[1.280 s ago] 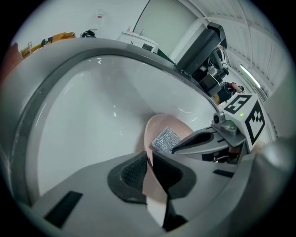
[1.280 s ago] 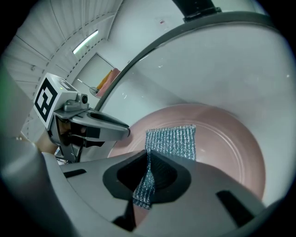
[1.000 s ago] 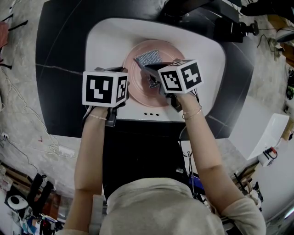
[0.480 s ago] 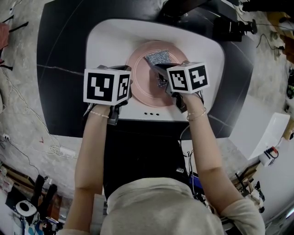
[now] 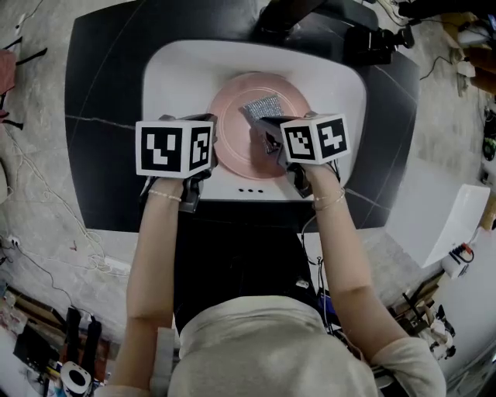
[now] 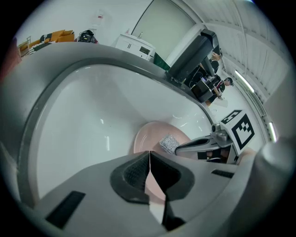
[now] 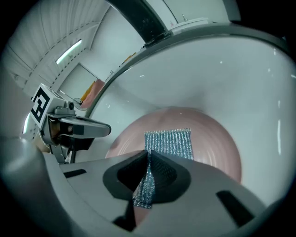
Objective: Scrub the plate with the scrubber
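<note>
A pink plate point(image 5: 232, 97) lies in the white sink point(image 5: 174, 70). My left gripper point(image 5: 213, 147) is at the plate's left rim, and in the left gripper view its jaws point(image 6: 149, 159) are shut on that rim, with the plate point(image 6: 149, 138) showing past them. My right gripper point(image 5: 263, 132) reaches over the plate from the right. It point(image 7: 149, 159) is shut on a silver mesh scrubber point(image 7: 169, 141), whose free end lies flat on the plate point(image 7: 217, 139). Seen from the left gripper, the scrubber point(image 6: 169, 144) hangs at the right gripper's tip.
The sink basin point(image 7: 231, 69) is set in a black countertop point(image 5: 101, 116). A dark tap point(image 5: 294, 15) stands at the sink's far edge. Three small overflow holes point(image 5: 249, 190) mark the near wall. Cables and clutter lie on the floor around.
My right gripper has shifted a little to the right across the plate, dragging the scrubber with it. The left gripper has stayed at the plate's left rim.
</note>
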The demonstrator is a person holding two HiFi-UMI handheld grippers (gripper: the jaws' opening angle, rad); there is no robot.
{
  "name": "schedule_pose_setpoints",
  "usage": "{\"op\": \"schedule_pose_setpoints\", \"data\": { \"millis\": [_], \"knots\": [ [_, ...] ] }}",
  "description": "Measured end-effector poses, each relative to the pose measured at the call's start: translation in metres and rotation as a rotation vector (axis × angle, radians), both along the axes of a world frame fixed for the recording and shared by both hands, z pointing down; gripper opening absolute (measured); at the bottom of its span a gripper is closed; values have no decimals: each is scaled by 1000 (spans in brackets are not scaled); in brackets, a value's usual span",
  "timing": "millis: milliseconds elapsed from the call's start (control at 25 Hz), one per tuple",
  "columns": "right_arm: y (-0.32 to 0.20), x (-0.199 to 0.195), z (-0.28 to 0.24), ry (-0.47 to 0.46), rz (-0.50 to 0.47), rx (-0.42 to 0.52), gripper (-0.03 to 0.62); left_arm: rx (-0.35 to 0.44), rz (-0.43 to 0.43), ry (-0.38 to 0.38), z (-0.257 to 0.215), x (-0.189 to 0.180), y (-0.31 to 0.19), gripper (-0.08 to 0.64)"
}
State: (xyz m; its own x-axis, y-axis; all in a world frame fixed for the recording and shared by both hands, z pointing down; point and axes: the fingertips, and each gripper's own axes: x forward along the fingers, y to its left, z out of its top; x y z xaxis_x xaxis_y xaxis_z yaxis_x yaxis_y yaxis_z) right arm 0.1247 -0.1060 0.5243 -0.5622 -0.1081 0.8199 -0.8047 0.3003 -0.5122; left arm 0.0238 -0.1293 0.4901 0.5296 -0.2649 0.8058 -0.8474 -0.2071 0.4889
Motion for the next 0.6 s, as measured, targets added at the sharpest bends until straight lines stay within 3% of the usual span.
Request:
{"op": "schedule_pose_setpoints", "data": {
  "millis": [280, 600],
  "knots": [
    [-1, -5, -42, -87, 66, 71, 29, 61, -7, 60, -37, 5, 0, 21],
    [2, -4, -101, -145, 95, 230, 29, 237, 24, 155, -103, 21, -5, 21]
  ]
}}
